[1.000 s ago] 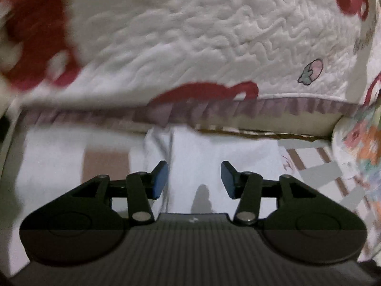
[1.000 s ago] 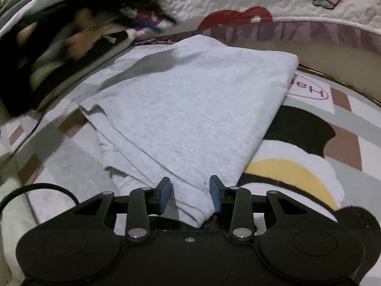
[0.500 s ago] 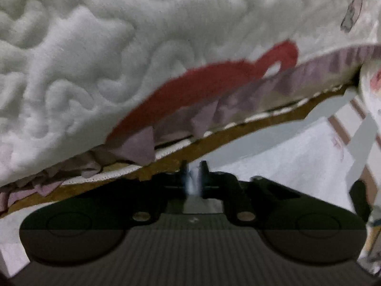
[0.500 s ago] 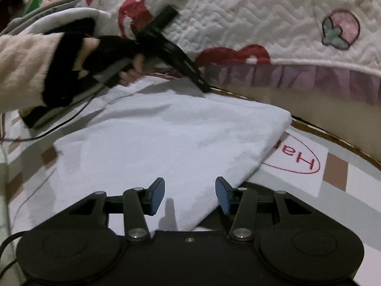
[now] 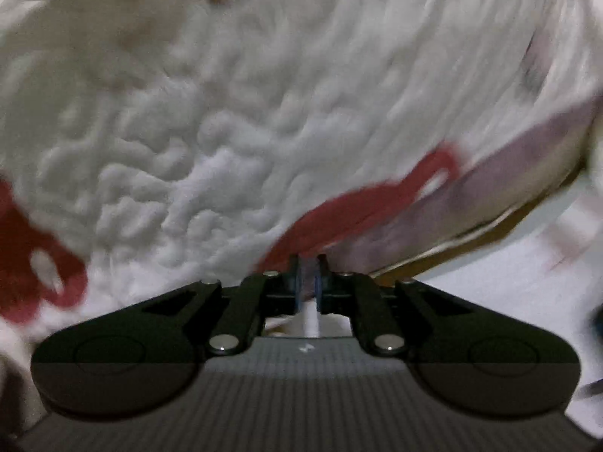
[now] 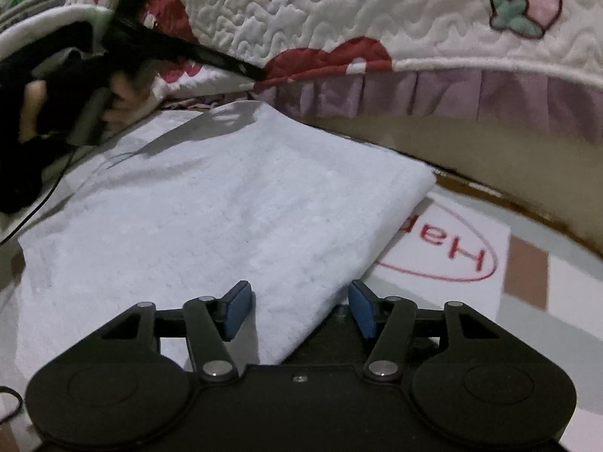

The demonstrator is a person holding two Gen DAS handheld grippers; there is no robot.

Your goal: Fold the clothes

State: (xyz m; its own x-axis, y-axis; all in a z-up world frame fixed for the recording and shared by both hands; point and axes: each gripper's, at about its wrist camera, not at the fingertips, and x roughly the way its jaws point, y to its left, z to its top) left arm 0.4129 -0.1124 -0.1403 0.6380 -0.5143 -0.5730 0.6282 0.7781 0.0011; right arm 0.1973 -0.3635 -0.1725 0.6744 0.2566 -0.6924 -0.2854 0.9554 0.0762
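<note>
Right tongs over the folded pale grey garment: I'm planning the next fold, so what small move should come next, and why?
Probably ease the right tongs forward and close them on the near corner of the folded pale grey garment. Their jaws are opening, that corner lies between them, and the blue pads press on nothing yet.

Home, likely bedroom: quilted strawberry bedspread (image 6: 377,19) with ruffle, patterned mat (image 6: 527,282).

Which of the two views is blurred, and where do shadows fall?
Left wrist view: the quilt is smeared by motion blur, though the left claw stays sharp. Right wrist view: mostly sharp, with the left claw's shadow across the far corner of the folded cloth.
</note>
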